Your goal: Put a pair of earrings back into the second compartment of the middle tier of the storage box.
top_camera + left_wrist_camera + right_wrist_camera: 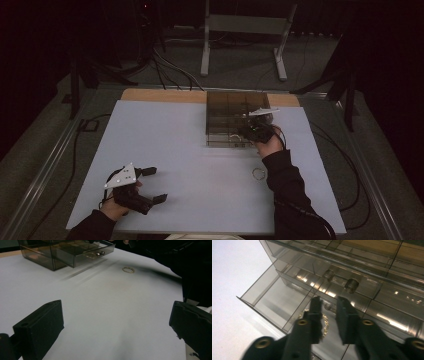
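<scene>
Right gripper view is showing a gold ring point(325, 325) lying in the open drawer point(274, 302); right gripper point(329, 312) is hovering above, jaws slightly apart, holding nothing.

A glossy, smoke-tinted clear plastic drawer box point(367, 277) with shiny metal knobs point(351, 285) is seen on the matt white counter point(190, 150), beside a glinting metal ring point(128, 269).

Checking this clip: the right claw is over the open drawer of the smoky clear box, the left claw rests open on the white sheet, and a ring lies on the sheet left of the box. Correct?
Not quite. The high view shows the ring in front of the box, toward the person beside the right sleeve, not to its left. The rest holds.
</scene>
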